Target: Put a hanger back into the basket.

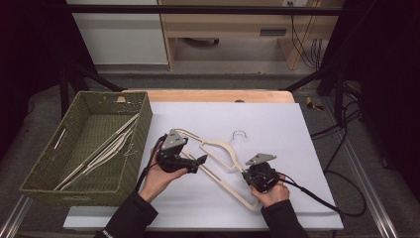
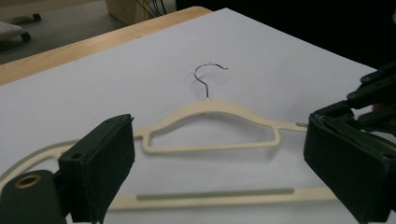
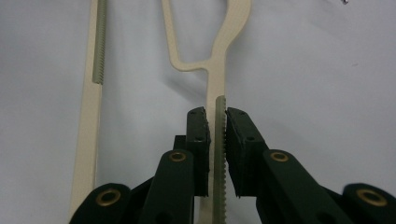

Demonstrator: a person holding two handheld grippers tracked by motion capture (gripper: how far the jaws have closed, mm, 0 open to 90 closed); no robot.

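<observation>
A cream hanger (image 1: 218, 156) lies flat on the white tabletop (image 1: 277, 129), its wire hook (image 1: 239, 134) pointing toward 12 o'clock. The right gripper (image 1: 249, 174) has its fingers (image 3: 198, 135) pinching the hanger's shoulder at about 5 o'clock. The left gripper (image 1: 202, 159) hovers at 9 o'clock, fingers (image 2: 100, 163) spread wide. A green basket (image 1: 44, 173) sits far left.

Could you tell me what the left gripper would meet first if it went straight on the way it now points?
Probably the cream hanger on the white sheet: the open left gripper points across it, its lower bar nearest. How high the jaws ride is unclear.
</observation>
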